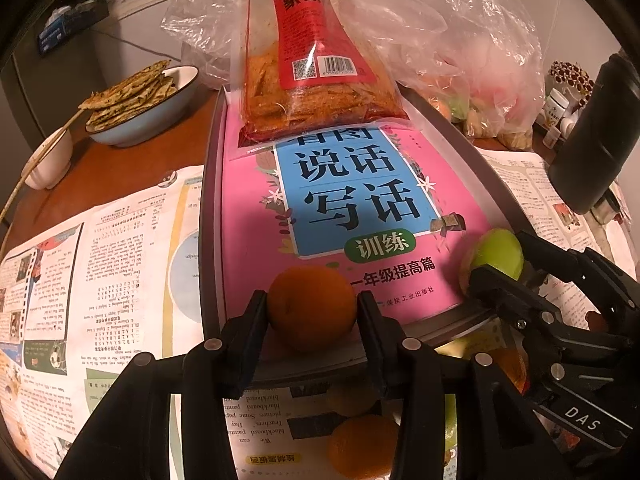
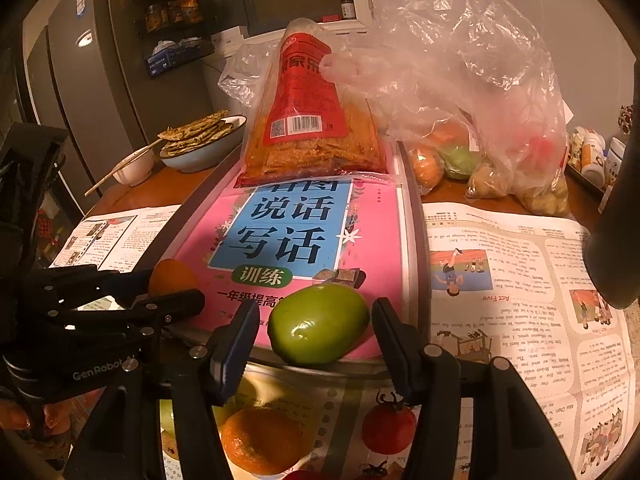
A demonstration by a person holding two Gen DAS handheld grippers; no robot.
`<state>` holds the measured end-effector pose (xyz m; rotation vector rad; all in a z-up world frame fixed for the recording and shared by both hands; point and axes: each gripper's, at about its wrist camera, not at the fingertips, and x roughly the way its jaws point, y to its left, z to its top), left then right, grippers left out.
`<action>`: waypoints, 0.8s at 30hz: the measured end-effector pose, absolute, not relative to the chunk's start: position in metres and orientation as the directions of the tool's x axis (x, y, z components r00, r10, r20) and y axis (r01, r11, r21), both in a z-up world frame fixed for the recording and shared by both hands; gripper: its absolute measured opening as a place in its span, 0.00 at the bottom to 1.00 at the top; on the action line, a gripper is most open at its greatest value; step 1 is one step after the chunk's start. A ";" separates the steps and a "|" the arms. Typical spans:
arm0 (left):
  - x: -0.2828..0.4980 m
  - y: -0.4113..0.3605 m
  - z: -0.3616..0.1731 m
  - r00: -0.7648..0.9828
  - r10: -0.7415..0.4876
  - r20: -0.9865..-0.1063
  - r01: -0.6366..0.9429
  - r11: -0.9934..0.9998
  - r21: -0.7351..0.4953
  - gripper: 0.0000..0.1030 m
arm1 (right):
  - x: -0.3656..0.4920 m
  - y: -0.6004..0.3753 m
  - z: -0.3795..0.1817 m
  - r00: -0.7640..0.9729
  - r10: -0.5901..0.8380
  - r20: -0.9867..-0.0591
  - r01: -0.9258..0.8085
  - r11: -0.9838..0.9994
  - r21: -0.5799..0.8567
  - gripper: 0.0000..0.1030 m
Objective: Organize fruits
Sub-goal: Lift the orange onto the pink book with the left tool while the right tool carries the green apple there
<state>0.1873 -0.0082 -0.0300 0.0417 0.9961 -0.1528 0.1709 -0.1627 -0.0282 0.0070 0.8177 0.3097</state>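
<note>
My left gripper [image 1: 312, 312] is shut on an orange [image 1: 311, 307] at the near edge of the pink book [image 1: 352, 216]; in the right wrist view the same orange [image 2: 173, 276] shows at the left. My right gripper [image 2: 314, 328] stands around a green fruit [image 2: 318, 323] with gaps at both sides; the fruit rests on the book's near edge [image 2: 360, 248] and shows in the left view too [image 1: 498, 254]. Another orange [image 2: 262, 440] and a red tomato [image 2: 388, 428] lie on the newspaper [image 2: 500, 280] below.
A red snack bag [image 1: 316, 72] stands on the far end of the book. A plastic bag of fruit [image 2: 472, 120] is at the right. A bowl of flatbread [image 1: 140, 100] and a cup with chopsticks [image 1: 48, 160] sit at the left. Small bottles [image 2: 596, 156] stand far right.
</note>
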 end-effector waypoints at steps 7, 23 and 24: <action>0.187 -0.008 -0.029 0.536 -0.107 -0.837 0.147 0.989 -0.032 0.55 | 0.168 -0.164 -0.027 0.647 0.270 -0.713 -0.261 0.957 0.125 0.60; 0.170 -0.006 -0.010 0.576 -0.109 -0.810 0.135 0.990 -0.038 0.66 | 0.153 -0.180 -0.013 0.691 0.252 -0.677 -0.217 0.966 0.138 0.70; 0.168 -0.005 -0.007 0.584 -0.109 -0.804 0.132 0.991 -0.038 0.67 | 0.151 -0.181 -0.012 0.695 0.252 -0.673 -0.214 0.967 0.140 0.72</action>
